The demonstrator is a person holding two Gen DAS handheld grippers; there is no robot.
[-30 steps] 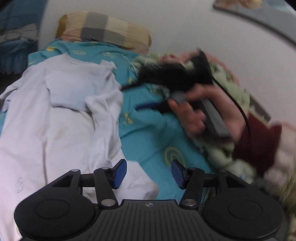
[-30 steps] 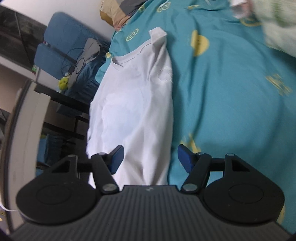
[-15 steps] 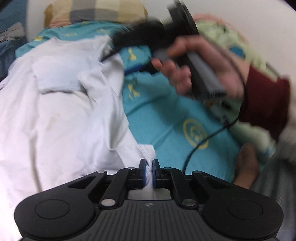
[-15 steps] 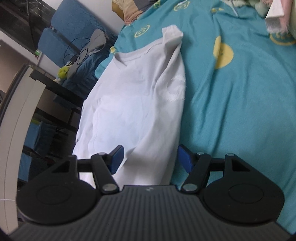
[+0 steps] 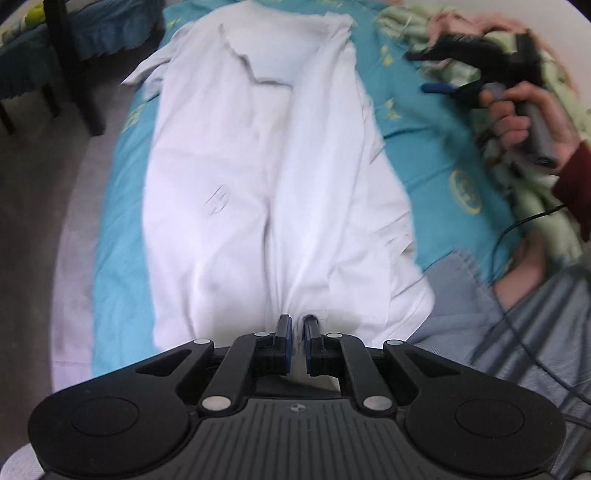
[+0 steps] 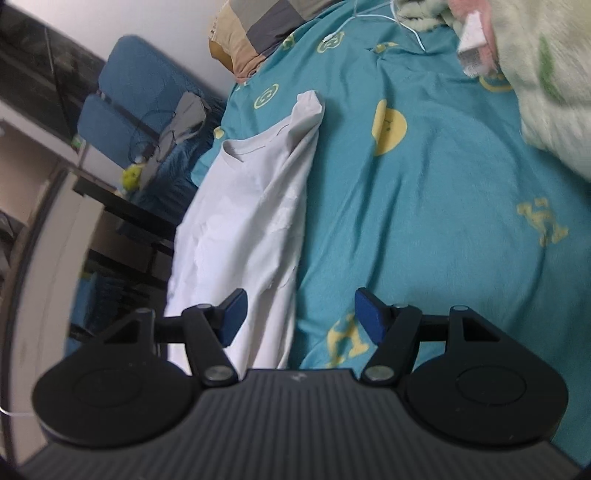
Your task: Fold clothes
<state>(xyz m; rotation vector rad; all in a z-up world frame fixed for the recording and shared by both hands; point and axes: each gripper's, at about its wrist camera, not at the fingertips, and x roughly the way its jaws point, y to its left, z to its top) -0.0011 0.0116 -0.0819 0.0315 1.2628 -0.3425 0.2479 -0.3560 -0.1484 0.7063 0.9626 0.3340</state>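
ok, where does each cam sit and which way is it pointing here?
Left wrist: on the left gripper, at the hem end of the white shirt, looking along it toward the collar; fingers shut on the hem; the right hand with the right gripper shows far right.
Right wrist: on the right gripper, above the teal sheet, looking up the bed toward the pillow; fingers open, holding nothing.
Shared: shirt, sheet, green blanket.
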